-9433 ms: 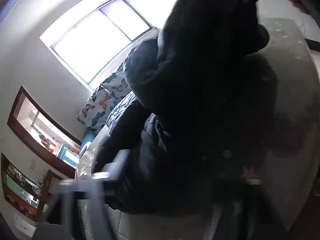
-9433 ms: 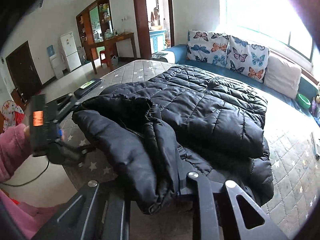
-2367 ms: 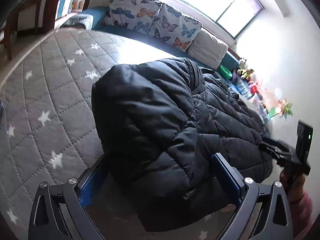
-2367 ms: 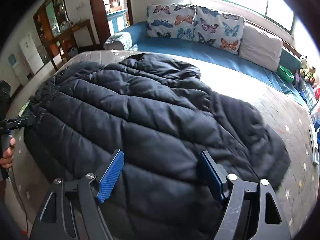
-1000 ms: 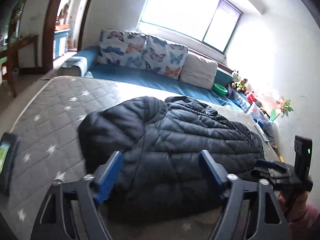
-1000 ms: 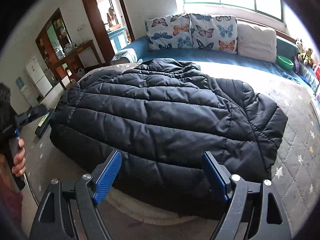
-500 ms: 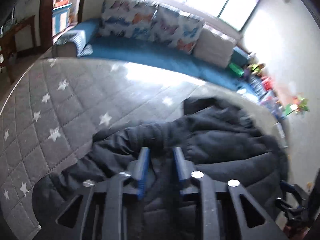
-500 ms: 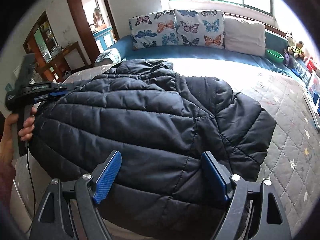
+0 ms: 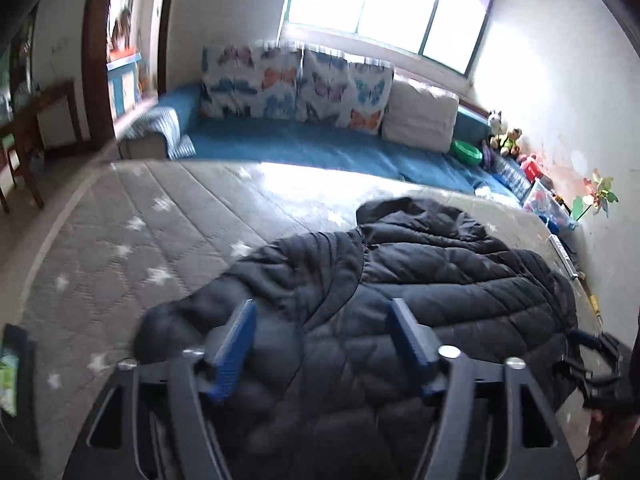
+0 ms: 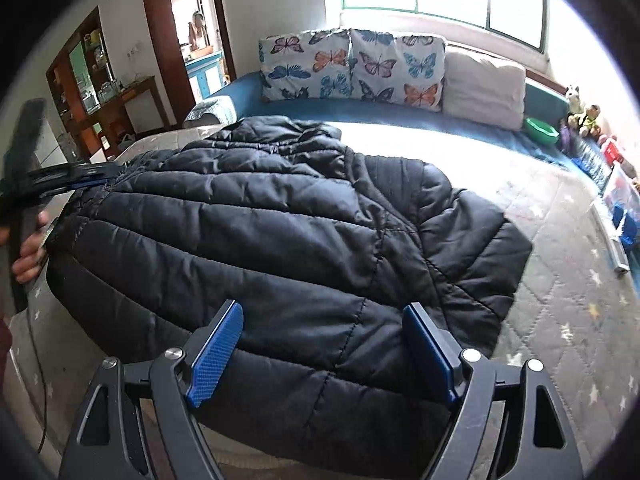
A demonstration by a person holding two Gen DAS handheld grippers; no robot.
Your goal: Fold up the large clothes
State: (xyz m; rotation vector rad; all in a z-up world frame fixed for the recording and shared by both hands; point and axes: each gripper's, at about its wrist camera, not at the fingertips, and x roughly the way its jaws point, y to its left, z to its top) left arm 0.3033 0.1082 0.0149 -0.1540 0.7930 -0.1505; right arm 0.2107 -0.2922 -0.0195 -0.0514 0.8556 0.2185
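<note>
A large black quilted puffer jacket (image 10: pixel 288 236) lies spread on a grey star-patterned mattress (image 10: pixel 568 280). It also shows in the left wrist view (image 9: pixel 420 280), bunched at its near end. My left gripper (image 9: pixel 322 316) is open and empty, its blue pads just above the jacket's near edge. It also shows at the far left of the right wrist view (image 10: pixel 76 178), at the jacket's left edge. My right gripper (image 10: pixel 324 316) is open and empty over the jacket's near hem; it shows at the right edge of the left wrist view (image 9: pixel 592 356).
A blue couch (image 10: pixel 360 110) with butterfly cushions (image 10: pixel 352 66) runs along the back under the window. A green bowl (image 10: pixel 542 128) and toys sit at its right end. A dark device (image 9: pixel 12 368) lies at the mattress's left edge. A wooden desk (image 10: pixel 120 108) stands back left.
My left gripper was shut on the jacket half a second ago; it has opened and let go. The jacket's near end has settled on the mattress. The right gripper stays open.
</note>
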